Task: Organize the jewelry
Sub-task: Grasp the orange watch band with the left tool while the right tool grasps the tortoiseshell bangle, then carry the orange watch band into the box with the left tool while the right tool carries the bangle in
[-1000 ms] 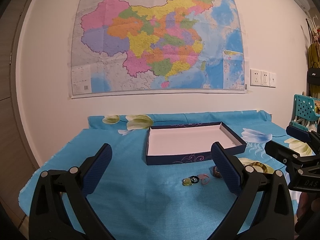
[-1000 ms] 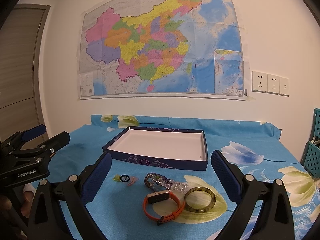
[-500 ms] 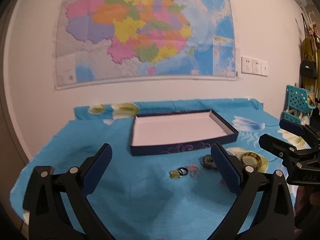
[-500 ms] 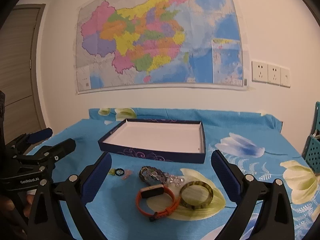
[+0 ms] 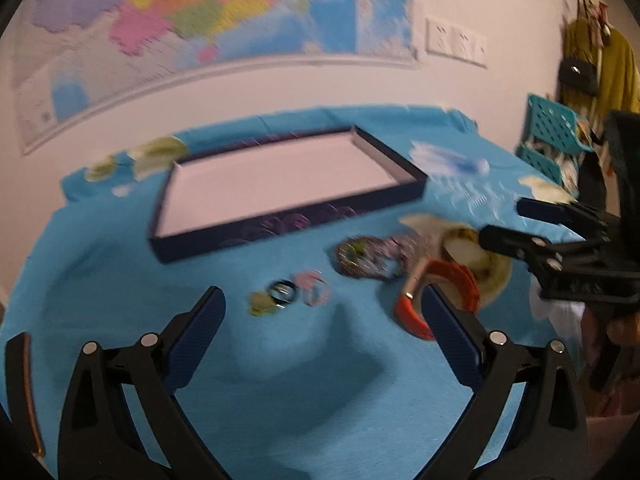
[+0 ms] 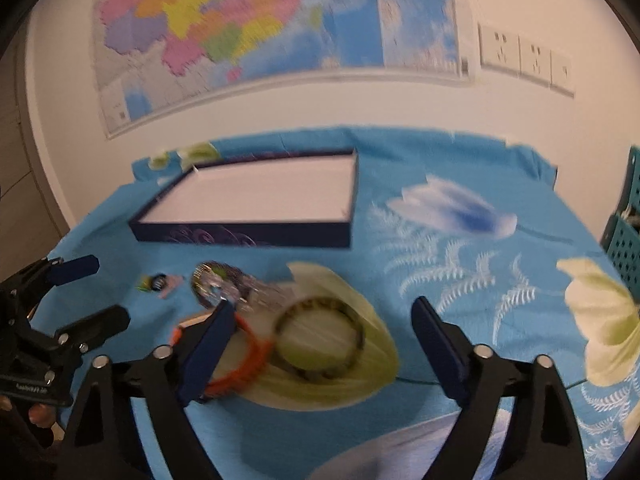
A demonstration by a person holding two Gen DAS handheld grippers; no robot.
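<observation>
On the blue floral tablecloth (image 6: 460, 184), the approach step is judged underway: right gripper (image 6: 320, 320), jaws just narrowed yet empty, is lowered over the mottled bangle (image 6: 320, 336); left gripper (image 5: 320, 312) is held wide, empty. Next, closing on the bangle is required for the empty tray (image 6: 248, 236).

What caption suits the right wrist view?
Open right tool over a mottled bangle and orange band, empty tray beyond.

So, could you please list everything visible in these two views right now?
shallow dark-blue cardboard tray: one, white inside, nothing in it, far centre.
orange wristband: one, near the right gripper's left finger.
mottled olive bangle: one, right of the wristband.
beaded bracelets: blurred heap, count unclear.
small rings: about three, yellow, black, pink.
blue floral cloth: one, covers the table.
wall map: one, multicoloured.
left gripper: fingers apart, holding nothing.
right gripper: fingers just been closing, holding nothing.
</observation>
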